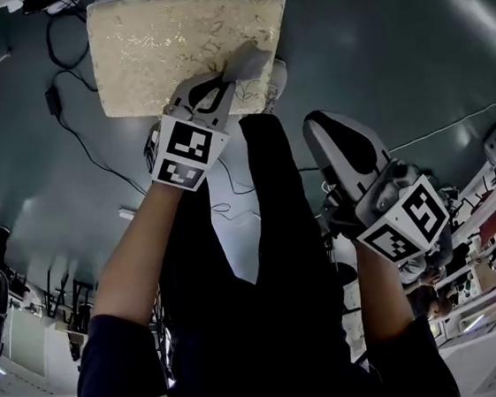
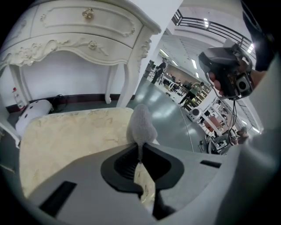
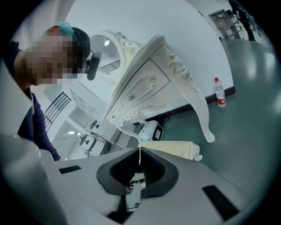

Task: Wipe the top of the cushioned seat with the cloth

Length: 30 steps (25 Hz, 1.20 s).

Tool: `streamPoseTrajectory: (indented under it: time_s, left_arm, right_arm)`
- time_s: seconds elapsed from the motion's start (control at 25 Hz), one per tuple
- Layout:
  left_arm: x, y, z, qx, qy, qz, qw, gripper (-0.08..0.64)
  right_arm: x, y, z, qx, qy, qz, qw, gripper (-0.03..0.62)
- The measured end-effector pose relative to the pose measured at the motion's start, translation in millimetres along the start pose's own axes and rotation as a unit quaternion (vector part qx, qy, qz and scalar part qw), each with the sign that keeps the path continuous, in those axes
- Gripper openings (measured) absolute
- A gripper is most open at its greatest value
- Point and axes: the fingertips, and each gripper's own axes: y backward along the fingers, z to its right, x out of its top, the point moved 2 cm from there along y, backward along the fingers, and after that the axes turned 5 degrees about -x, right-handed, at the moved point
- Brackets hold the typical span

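Left claw (image 1: 233, 79) is pinching the grey cloth (image 1: 248, 60) over the cushioned seat (image 1: 168, 42) edge, probably wanting flatter, overlapping strokes; right claw (image 1: 322, 125) is hanging clenched, empty.

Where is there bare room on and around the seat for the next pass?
The top of the cushioned seat is bare except its near right corner, where the left tongs pinch the cloth. The floor right of the seat is open. Left of it a black adapter lies close.
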Motion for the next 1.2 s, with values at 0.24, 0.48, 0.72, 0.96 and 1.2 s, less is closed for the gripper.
streamPoseTrajectory:
  time_s: [0.24,0.48,0.72,0.96,1.2]
  left_arm:
    - [-37.2,63.0,-48.4,0.042,0.033,0.010,0.9985,0.028]
    - [-75.2,116.7,-90.2,0.078,0.069,0.028,0.9942,0.028]
    - [-109.1,148.2,-118.0,0.095,0.092,0.036,0.9906,0.028]
    - [-130.6,165.2,-137.8,0.109,0.108,0.035,0.9876,0.028]
    - [-135.9,158.8,-133.3,0.101,0.105,0.027,0.9889,0.028]
  right_arm:
    - [-9.3,-45.4,-50.5,0.031,0.020,-0.022,0.999,0.027]
    - [-30.6,-90.5,-98.9,0.052,0.040,-0.055,0.996,0.027]
    - [-46.8,-125.7,-135.1,0.063,0.056,-0.077,0.993,0.026]
    - [-55.5,-141.9,-153.2,0.068,0.062,-0.094,0.991,0.028]
    - [-54.3,-139.8,-151.9,0.067,0.065,-0.100,0.991,0.028]
